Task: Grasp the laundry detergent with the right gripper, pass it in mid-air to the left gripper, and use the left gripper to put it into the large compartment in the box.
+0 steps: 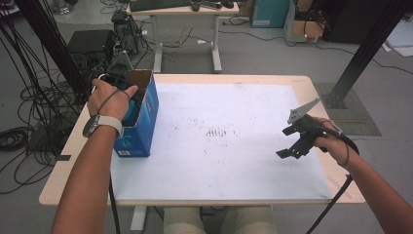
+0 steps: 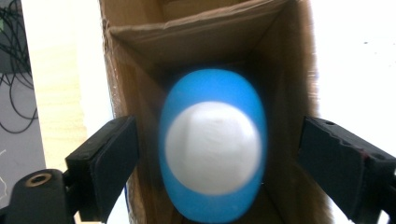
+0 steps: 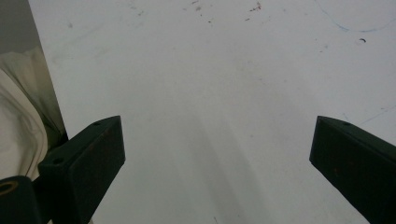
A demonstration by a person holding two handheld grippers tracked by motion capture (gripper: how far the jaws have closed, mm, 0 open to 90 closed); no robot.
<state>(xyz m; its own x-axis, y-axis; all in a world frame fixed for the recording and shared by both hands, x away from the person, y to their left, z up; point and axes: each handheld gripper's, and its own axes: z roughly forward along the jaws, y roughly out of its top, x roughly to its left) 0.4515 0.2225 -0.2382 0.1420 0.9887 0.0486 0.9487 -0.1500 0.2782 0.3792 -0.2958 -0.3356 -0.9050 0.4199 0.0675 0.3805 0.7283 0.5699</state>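
A blue carton with a brown cardboard inside stands open-topped at the table's left side. My left gripper points down into its mouth, held by the hand above it. Its jaws stand wide open on either side of a blurred blue oval thing with a white round face, which touches neither jaw. My right gripper hovers low over the white sheet at the table's right. In its own view the right gripper is open, with bare sheet between its fingers.
The white sheet covers most of the wooden table. A desk with a keyboard stands beyond the far edge. Cables and equipment lie on the floor at the left. The person's lap is at the near edge.
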